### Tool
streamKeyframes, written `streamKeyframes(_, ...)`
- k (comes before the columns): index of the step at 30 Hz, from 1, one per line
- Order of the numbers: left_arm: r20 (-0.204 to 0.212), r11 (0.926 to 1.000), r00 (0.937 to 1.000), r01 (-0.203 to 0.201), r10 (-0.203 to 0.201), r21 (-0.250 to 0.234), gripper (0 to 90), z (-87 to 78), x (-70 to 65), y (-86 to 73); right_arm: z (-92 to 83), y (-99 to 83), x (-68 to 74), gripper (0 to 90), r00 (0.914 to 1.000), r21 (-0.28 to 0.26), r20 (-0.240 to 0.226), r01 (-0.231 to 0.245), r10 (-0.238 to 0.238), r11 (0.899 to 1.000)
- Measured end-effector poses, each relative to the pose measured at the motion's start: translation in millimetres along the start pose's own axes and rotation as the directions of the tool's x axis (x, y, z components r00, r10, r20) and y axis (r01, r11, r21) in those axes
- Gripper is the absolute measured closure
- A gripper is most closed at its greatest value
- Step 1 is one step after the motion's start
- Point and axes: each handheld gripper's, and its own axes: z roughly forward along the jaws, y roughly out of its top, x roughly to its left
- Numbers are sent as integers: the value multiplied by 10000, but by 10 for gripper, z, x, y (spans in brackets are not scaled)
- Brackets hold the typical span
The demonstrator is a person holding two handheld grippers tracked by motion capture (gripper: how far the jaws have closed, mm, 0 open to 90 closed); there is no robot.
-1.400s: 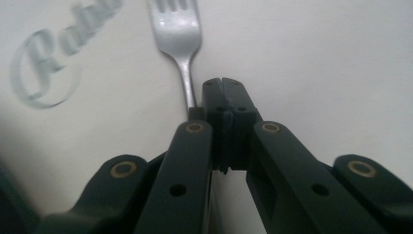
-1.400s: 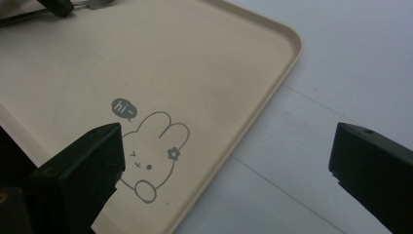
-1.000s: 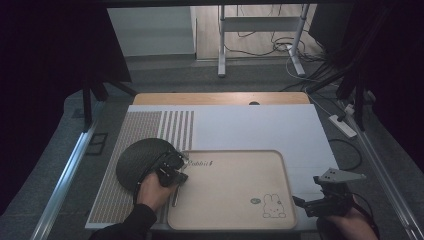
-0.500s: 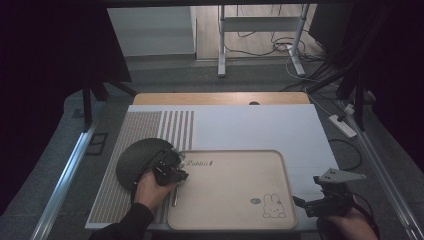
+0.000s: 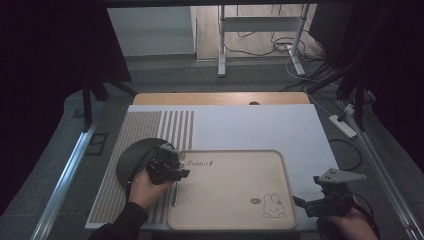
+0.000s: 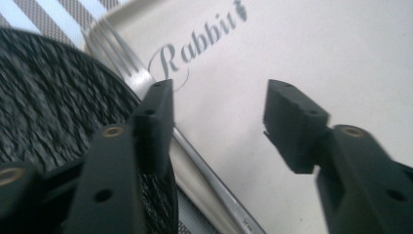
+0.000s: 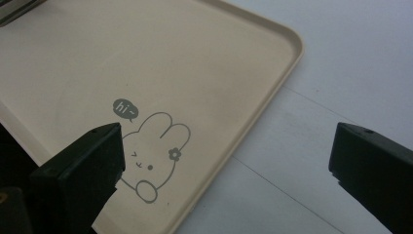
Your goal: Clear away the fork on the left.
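**Fork set down at the tray's edge, left tool letting go**

My left tool (image 5: 181, 174) sits over the left edge of the tray (image 5: 280, 165), right where the dark round plate (image 5: 131, 157) meets it. Its jaws have just been opening and now stand apart, with nothing pinched between them. In the left gripper view the fork (image 6: 146, 80) lies on the tray beside the plate, tines toward the "Rabbit" lettering, its handle running back under my left jaw. In the high view the handle (image 5: 174, 195) lies along the tray's left rim, pointing back toward me.

My right tool (image 5: 306, 206) hangs off the tray's right side, near the rabbit drawing (image 7: 151, 151). Its jaws are spread wide and empty, above the rim and the white mat (image 7: 341, 63) on the counter.

What worries me is the left jaw. It stands very close above the fork handle, and I cannot tell whether it is clear of the metal. If I pull away along the counter instead of lifting first, that jaw could drag the handle and swing the fork askew, or push it against the plate. The plate's edge lies just beside the fork too, so a nudge from my tool could slide it onto the tines. The tray looks smooth, so I judge the fork will skate easily once touched.
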Motion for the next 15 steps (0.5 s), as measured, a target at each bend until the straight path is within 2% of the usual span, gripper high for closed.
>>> streamKeyframes(3,68,9997,9999,-89,91,-232,352,-32,9,-13,1,0,0,4,10000,-23,-7,-26,26,10000)
streamKeyframes(8,412,9982,9988,271,-250,-527,246,-87,60,-41,2,0,0,4,10000,-11,-7,-15,15,10000)
streamKeyframes(15,575,9969,9983,175,-131,-768,131,-193,56,-101,1,0,-2,4,10000,-25,-25,-48,48,10000)
